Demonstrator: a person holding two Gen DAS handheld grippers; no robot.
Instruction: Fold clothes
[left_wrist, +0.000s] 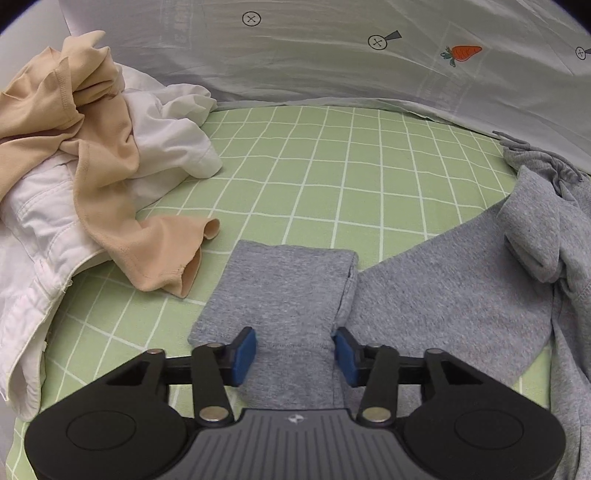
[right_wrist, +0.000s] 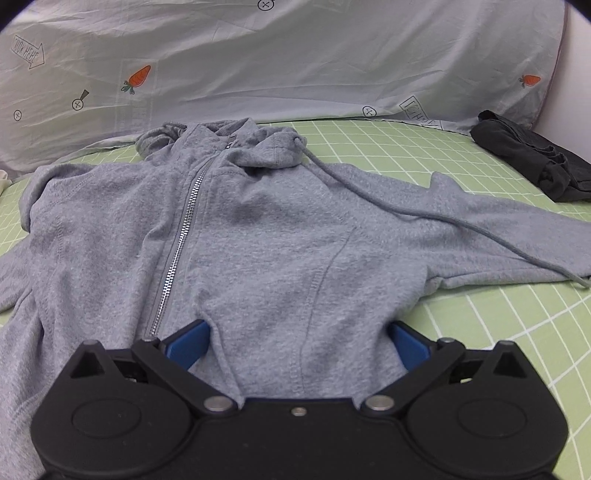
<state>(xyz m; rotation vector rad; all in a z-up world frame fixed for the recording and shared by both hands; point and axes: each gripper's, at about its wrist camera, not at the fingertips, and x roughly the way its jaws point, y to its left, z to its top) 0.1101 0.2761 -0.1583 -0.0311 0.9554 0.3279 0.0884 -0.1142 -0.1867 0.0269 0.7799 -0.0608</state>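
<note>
The bed, under a green sheet with a white grid, carries everything. Along its far edge lies a pale quilt printed with carrots and small marks.

The grey hoodie lies spread face up across the middle of the bed, hood toward the quilt, zip closed, hem at the near edge. One sleeve stretches flat toward the right edge with the drawcord trailing over it. The other sleeve lies out toward the left edge, cuff end flat on the sheet.

At the far left corner is a heap: white clothes underneath, a beige top draped over them, its sleeve reaching just beside the grey cuff. Near the far right corner sits a dark garment, bunched.

The left gripper straddles the grey sleeve, jaws narrowed, with cloth between the blue pads; whether they pinch it I cannot tell. The right gripper has the hoodie's hem bunched between its widely spread pads, cloth puckering against both.
</note>
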